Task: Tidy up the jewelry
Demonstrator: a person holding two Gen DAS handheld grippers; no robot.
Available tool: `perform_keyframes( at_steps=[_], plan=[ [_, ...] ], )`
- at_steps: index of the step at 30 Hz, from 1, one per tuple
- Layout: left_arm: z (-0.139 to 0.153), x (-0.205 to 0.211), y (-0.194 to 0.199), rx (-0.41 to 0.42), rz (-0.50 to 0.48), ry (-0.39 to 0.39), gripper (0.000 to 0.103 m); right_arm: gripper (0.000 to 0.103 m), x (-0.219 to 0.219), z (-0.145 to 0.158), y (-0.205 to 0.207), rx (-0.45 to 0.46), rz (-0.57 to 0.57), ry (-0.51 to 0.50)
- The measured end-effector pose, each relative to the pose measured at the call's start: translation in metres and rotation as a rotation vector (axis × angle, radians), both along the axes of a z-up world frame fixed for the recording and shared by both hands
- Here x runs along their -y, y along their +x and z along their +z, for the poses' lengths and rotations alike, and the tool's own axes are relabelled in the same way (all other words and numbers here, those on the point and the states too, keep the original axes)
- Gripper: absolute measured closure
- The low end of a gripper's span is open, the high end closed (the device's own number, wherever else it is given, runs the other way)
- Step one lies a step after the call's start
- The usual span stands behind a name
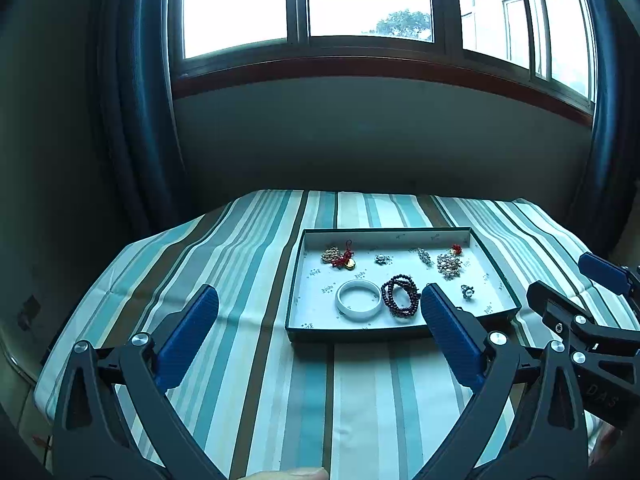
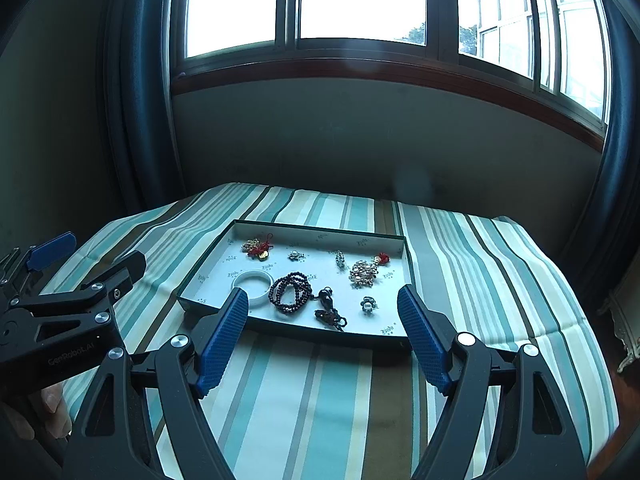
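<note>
Left tongs (image 1: 320, 336): spread wide apart, nothing between the blue pads, held above the striped cloth short of the tray's near left corner.
Right tongs (image 2: 322, 334): apart, less widely, empty, aimed at the near edge of the tray.
Tray (image 1: 297, 280): a shallow dark-walled box with a pale printed floor, lying flat on the table.
Jewelry in the tray: a white bangle (image 1: 359, 301) and a coil of dark bead bracelets (image 1: 400, 294) touching side by side near the front; a red-knotted charm (image 1: 340, 258) at the back left; a large rhinestone brooch (image 1: 449, 265) at the back right; small pearl pieces, one a flower ring (image 2: 368, 304) near the front right.
Stage, as I judge it: everything already sits in the tray, so sorting is either done or about to be tidied.
Risk, tangling: the bead coil's tassel (image 2: 330, 314) trails loose; a grab at the bangle could catch the beads and drag both.
Risk, slipping: the smooth bangle may squirt out of the pads if pinched off-centre.
Risk, small pieces: the ring and pearl pieces lie flat and low; the pads could push them along the floor instead of lifting.
Risk, tray: it is light and unanchored, so a nudge on its wall could slide it and wrinkle the cloth.
Risk, collision: the two tongs hang close together.
Surface: a table (image 2: 500, 264) under a cloth striped teal, cream and brown, creased at the edges.
Room: dim, backlit by a wide window (image 1: 360, 0) with dark curtains either side.
</note>
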State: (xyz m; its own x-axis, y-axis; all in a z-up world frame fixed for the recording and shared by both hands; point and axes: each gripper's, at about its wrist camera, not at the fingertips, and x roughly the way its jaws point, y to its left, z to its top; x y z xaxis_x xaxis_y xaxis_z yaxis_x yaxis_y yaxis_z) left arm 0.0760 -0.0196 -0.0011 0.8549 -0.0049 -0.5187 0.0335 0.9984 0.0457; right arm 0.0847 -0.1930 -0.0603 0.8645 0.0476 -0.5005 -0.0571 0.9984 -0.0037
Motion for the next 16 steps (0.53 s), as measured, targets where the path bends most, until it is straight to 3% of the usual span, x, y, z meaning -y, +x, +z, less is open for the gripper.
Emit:
perform_keyframes(
  at_steps=[8,16],
  plan=[
    [-0.005,0.001,0.004,-0.016,-0.014,-0.001,0.002,0.027,0.003,-0.002,0.000,-0.010,0.003,0.000],
    [-0.017,-0.015,0.020,-0.050,0.051,-0.001,0.002,0.027,0.013,-0.008,0.010,-0.035,-0.006,0.009]
  ],
)
